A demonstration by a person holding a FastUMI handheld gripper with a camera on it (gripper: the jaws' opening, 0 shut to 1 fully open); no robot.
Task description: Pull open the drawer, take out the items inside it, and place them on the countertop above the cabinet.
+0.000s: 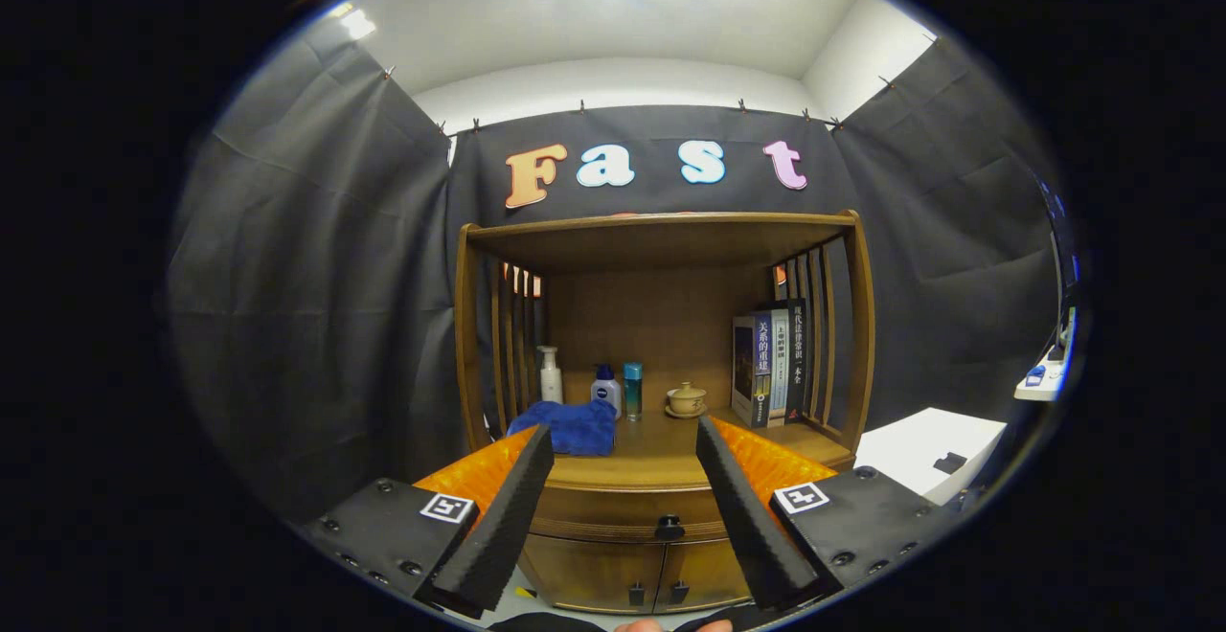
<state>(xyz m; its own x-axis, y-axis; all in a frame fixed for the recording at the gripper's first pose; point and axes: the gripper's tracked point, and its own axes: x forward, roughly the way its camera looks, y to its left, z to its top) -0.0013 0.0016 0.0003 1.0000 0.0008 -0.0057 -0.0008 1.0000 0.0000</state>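
1. The opening step is not yet done: the drawer [632,515] looks fully closed, its front flush under the tabletop [661,455] of the wooden cabinet [661,373]. What it holds cannot be seen.
2. The gripper [623,445] hangs in front of the cabinet with its jaws spread wide and nothing held; the drawer's dark knob [669,526] sits low between the two fingers, apart from both.
3. My judgement: the next move calls for lowering and advancing onto that knob, closing on it squarely, then pulling straight back.
4. The knob is small, so a skewed grip could slip off.
5. On the tabletop, left of the knob, lies a blue cloth [567,426]; behind it stand a white pump bottle [550,375], a blue-capped bottle [605,389] and a teal bottle [632,389].
6. Above the knob, further back, sits a lidded teacup [686,399]; right of it stand books [769,364].
7. Free tabletop for unloading lies at the front, right above the knob.
8. Two small doors [637,575] sit below the drawer, shut.
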